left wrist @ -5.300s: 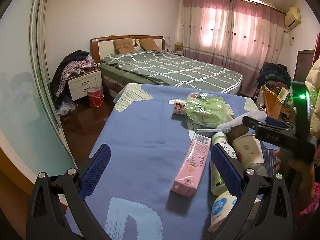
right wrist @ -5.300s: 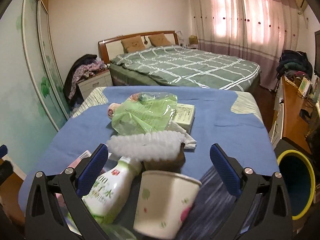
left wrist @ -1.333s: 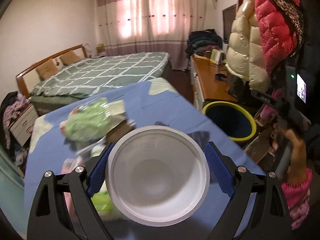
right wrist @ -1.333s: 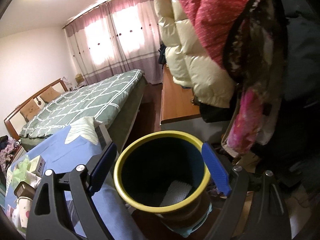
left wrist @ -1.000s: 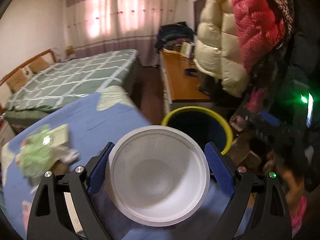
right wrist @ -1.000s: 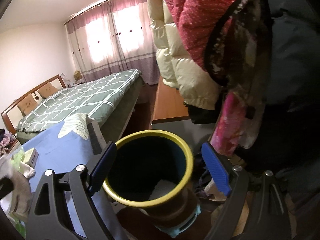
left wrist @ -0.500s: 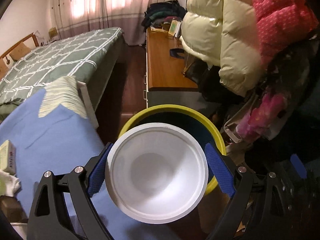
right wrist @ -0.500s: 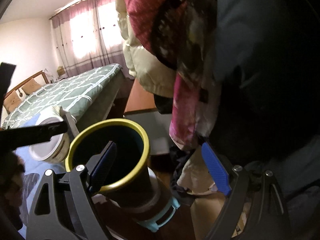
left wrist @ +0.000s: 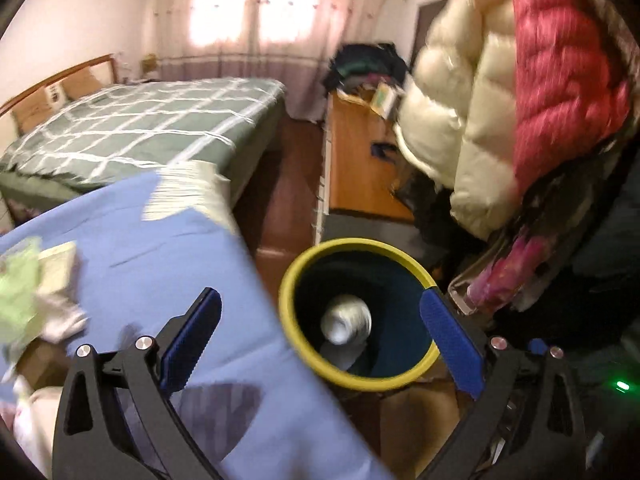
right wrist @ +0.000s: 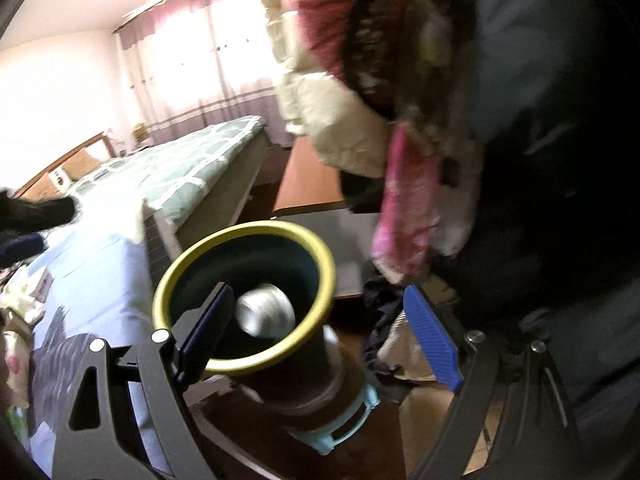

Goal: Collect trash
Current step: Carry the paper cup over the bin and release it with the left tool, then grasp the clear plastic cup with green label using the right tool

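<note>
The left gripper (left wrist: 320, 344) hangs with its jaws spread wide and nothing between the blue pads (left wrist: 191, 340), above the edge of the blue-covered table (left wrist: 152, 248) and the bin. The right gripper (right wrist: 320, 336) is likewise spread apart and empty, poised over the bin's far side.

Just past the fingers stands the trash bin (left wrist: 292, 320), dark inside with a yellow rim, on the floor close beside the table's corner. The white paper cup (left wrist: 346, 324) is inside it, pale and blurred, seen against the dark interior (whether it lies on the bottom cannot be told); another pale piece shows just beneath it. From the right wrist view the same cup (right wrist: 266, 314) appears within the rim of the bin (right wrist: 320, 264), whose base wears a light blue ring.

At the left edge of the table sits a green plastic bag (left wrist: 16, 296) beside a small box (left wrist: 56, 264) and crumpled white paper.

Beyond the bin, puffy coats (left wrist: 500, 112) in cream and red hang on the right, above a wooden desk (left wrist: 356, 176). Farther back lie the bed (left wrist: 140, 132) with its green checked cover and the pink curtains (left wrist: 248, 20) across a bright window.
</note>
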